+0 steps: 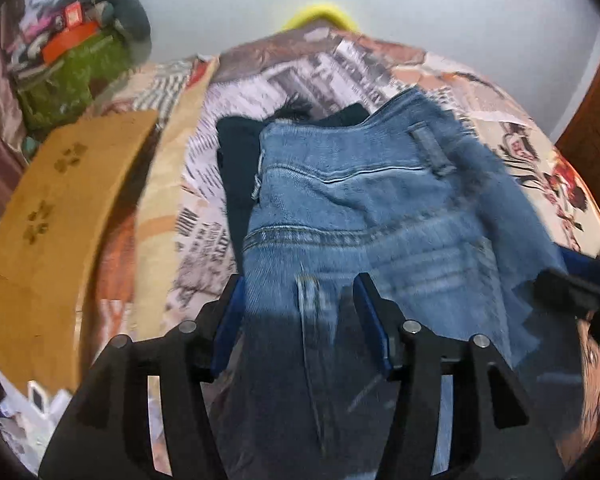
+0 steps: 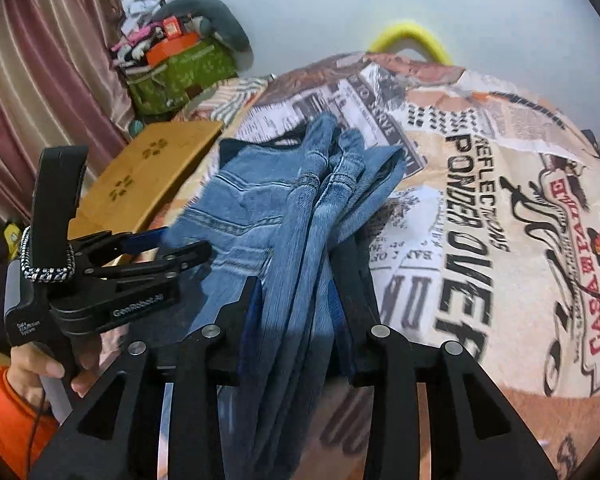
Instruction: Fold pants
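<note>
Light blue jeans (image 1: 360, 200) lie on a newspaper-print bedspread (image 1: 236, 128), over a dark garment (image 1: 236, 152). My left gripper (image 1: 300, 292) is shut on the near edge of the jeans, by a belt loop, and the denim runs back between its fingers. It shows from the side in the right wrist view (image 2: 180, 248). My right gripper (image 2: 300, 280) is shut on a bunched thick fold of the jeans (image 2: 300, 208), which hangs down between its fingers. The right gripper's tip shows at the right edge of the left wrist view (image 1: 572, 284).
A tan board with paw prints (image 1: 56, 216) lies on the bed's left. A green bag piled with boxes and clothes (image 2: 176, 72) stands at the back left by pink curtains (image 2: 40, 80). A yellow curved object (image 2: 412, 36) peeks over the bed's far edge at a white wall.
</note>
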The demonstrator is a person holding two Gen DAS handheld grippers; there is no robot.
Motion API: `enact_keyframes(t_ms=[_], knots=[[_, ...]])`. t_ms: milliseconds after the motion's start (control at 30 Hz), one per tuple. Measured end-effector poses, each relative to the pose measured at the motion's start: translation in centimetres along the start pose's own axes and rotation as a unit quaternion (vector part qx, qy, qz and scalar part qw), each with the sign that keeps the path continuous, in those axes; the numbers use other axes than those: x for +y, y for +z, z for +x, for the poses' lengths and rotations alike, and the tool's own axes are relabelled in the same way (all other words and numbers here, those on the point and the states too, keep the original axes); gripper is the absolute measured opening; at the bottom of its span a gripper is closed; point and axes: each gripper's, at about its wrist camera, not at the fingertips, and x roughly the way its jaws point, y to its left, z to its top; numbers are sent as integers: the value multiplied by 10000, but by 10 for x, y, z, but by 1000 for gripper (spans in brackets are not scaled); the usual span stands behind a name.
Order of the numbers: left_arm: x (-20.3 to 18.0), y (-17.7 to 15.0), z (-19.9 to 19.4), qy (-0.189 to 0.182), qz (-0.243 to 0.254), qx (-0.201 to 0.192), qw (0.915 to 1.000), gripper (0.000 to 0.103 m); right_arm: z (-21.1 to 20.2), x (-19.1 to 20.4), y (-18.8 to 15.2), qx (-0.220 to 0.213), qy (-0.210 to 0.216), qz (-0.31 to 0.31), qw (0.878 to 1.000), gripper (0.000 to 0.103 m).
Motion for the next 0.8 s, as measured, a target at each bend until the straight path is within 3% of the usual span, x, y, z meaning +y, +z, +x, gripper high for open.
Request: enact_keyframes(t_ms=[233, 400, 567, 800], knots=[[-13, -16, -117, -299, 174, -776, 9964, 54, -104, 20, -19, -860, 113, -160, 9961, 31], [-34, -38, -224, -410, 448, -1576, 9856, 54, -193, 51, -38, -1618, 156, -472, 9856, 31], [-51, -73, -329, -517, 556, -2347, 9691, 54, -275, 83, -65, -2381, 336, -674, 9683, 31], [-72, -153, -438, -248, 696, -3500, 9338, 55, -346, 121, -130, -3265, 166, -837, 9413, 31]])
